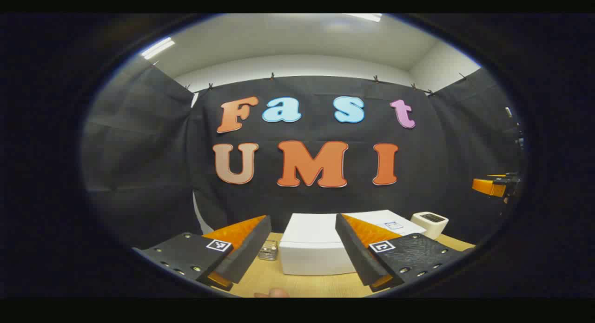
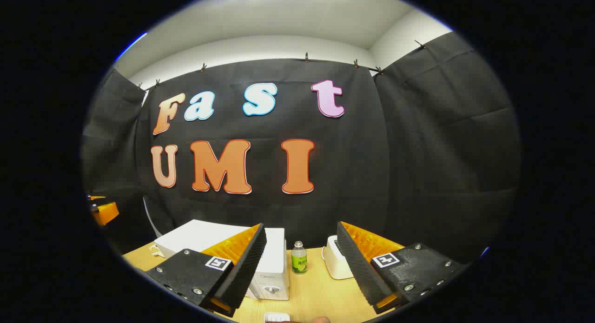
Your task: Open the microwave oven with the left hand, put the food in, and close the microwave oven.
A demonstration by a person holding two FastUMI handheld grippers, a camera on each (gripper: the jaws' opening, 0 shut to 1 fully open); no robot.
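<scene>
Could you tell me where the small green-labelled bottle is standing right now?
In the right gripper view, the bottle stands upright on the wooden table, between the white microwave and the white toaster.

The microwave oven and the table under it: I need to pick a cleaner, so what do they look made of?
The microwave oven: smooth white casing with a soft sheen, probably painted metal or plastic; the look leaves it open. The table: pale wood-grain top, matte, possibly laminate.

Microwave (image 2: 272, 267) brand mark and bottle (image 2: 299, 259) label seem too small to read.
</scene>
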